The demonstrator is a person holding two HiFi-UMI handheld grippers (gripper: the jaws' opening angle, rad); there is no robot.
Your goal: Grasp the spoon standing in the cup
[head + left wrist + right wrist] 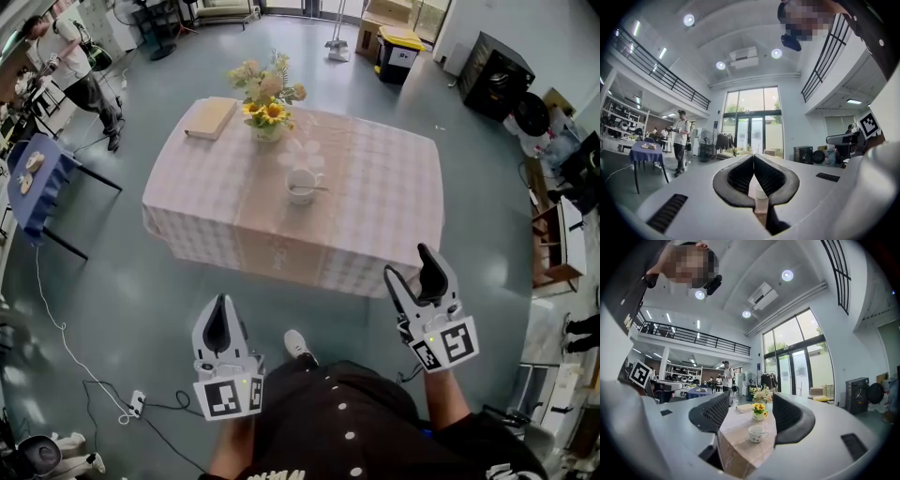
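Note:
A white cup [302,185] stands near the middle of the table with the checked cloth [375,225]; a thin spoon handle [321,189] leans out over its right rim. Both grippers are held well short of the table's near edge. My left gripper [221,305] is shut with nothing in it; in the left gripper view its pads [740,176] meet at the tips [753,157]. My right gripper [408,262] is open and empty. In the right gripper view the cup [756,432] shows far off between the spread jaws of the right gripper [751,395]; the spoon is too small to make out there.
A vase of yellow flowers [267,103] and a book [210,118] sit behind the cup. A person [70,61] stands far left by a blue table [33,178]. A black speaker [495,61], a wooden chair [553,244] and floor cables [94,375] surround the table.

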